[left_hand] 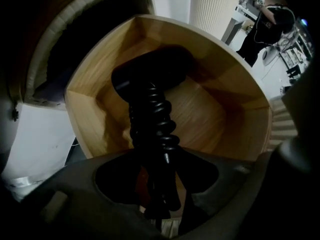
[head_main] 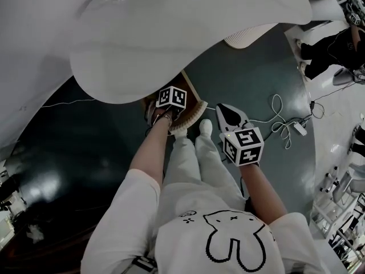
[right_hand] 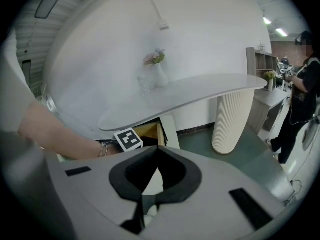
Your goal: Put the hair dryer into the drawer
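The black hair dryer [left_hand: 150, 71] hangs nose-down inside the open wooden drawer [left_hand: 225, 84], with its coiled cord [left_hand: 155, 124] wound round the handle. My left gripper [left_hand: 157, 154] points steeply down over the drawer and is shut on that handle. In the head view the left gripper [head_main: 163, 114] sits under its marker cube, above the drawer [head_main: 191, 93] below the table edge. My right gripper [head_main: 230, 112] hovers to the right above the floor, beside the person's feet. Its jaws [right_hand: 157, 148] are shut with nothing between them, and the drawer [right_hand: 147, 130] lies ahead of it.
A white curved tabletop [head_main: 188, 33] overhangs the drawer and rests on a fluted pedestal [right_hand: 230, 119]. A vase of flowers [right_hand: 157, 71] stands on it. A white cable with an adapter [head_main: 288, 125] lies on the dark floor at right. A person in black [right_hand: 300, 84] stands at far right.
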`<state>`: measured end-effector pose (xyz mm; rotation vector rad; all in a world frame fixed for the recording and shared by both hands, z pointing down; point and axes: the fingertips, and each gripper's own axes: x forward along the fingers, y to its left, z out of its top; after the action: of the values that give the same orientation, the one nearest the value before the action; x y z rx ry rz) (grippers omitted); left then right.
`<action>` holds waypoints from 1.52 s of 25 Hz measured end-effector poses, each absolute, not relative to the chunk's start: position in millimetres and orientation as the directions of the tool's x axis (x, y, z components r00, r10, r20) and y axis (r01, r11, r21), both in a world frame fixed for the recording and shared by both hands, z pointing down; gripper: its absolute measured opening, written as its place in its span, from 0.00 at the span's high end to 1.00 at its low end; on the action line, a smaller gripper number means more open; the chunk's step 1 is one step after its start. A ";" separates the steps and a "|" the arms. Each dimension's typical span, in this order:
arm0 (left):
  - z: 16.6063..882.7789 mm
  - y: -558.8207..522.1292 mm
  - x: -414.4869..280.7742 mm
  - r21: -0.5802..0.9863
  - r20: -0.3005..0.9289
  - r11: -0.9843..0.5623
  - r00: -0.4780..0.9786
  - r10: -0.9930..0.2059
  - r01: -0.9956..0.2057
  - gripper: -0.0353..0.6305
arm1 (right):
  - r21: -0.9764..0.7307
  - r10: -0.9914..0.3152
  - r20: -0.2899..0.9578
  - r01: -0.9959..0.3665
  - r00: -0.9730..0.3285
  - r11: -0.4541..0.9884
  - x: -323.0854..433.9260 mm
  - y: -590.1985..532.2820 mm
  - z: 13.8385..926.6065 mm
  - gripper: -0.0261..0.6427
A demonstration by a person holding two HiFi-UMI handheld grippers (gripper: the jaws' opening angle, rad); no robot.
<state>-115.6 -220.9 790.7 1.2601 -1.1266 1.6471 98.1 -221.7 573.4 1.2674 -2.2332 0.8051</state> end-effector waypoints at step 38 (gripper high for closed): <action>628.6 -188.7 -101.5 -0.075 0.981 -0.267 -0.023 -0.193 -0.961 0.51 | -0.211 -0.604 0.460 -0.741 -0.650 0.637 73.1 -256.3 469.2 0.96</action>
<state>-101.5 -188.7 628.6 1.5340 -1.2441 1.3555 73.1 -256.3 469.2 1.0735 -2.5123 0.5501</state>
